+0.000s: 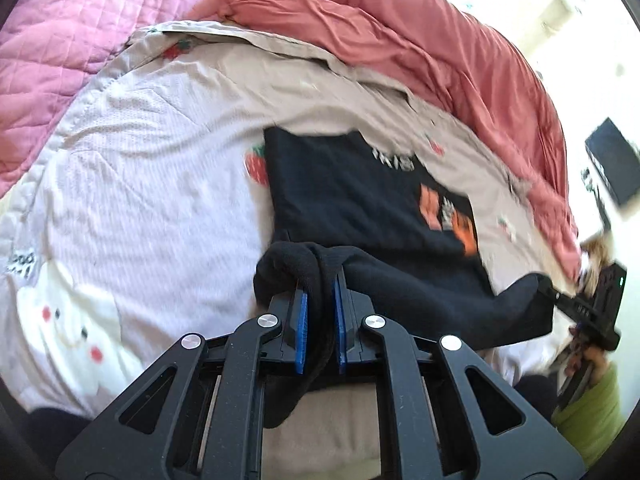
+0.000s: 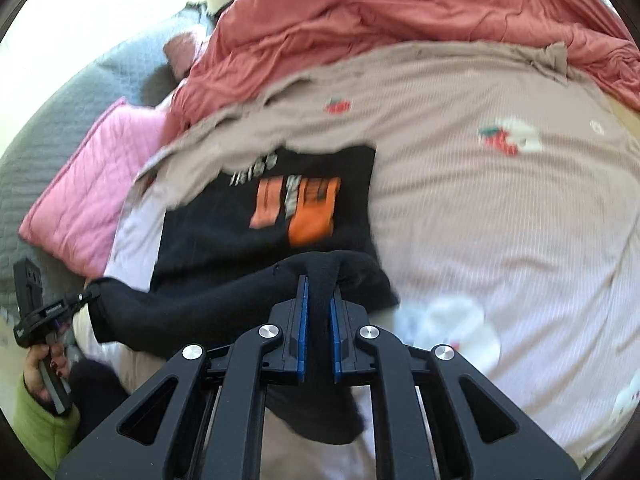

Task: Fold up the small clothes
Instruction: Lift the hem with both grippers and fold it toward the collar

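Note:
A black T-shirt (image 1: 340, 200) with an orange print (image 2: 308, 216) lies on the strawberry-patterned bed sheet (image 2: 500, 220). Its near edge is lifted off the sheet and rolled back between both grippers. My left gripper (image 1: 320, 280) is shut on a bunched fold of that edge, and black cloth hangs down between the blue pads. My right gripper (image 2: 320, 284) is shut on the other end of the same edge. Each gripper appears in the other's view: the right gripper (image 1: 550, 288) pinches the hem's far end, and the left gripper (image 2: 91, 293) does likewise.
A salmon-red duvet (image 1: 440, 40) is heaped along the far side of the bed. A pink quilted pillow (image 2: 88, 200) and a grey quilt (image 2: 60, 120) lie to the left. A person's green sleeves (image 1: 592, 412) (image 2: 36, 432) show at the frame edges.

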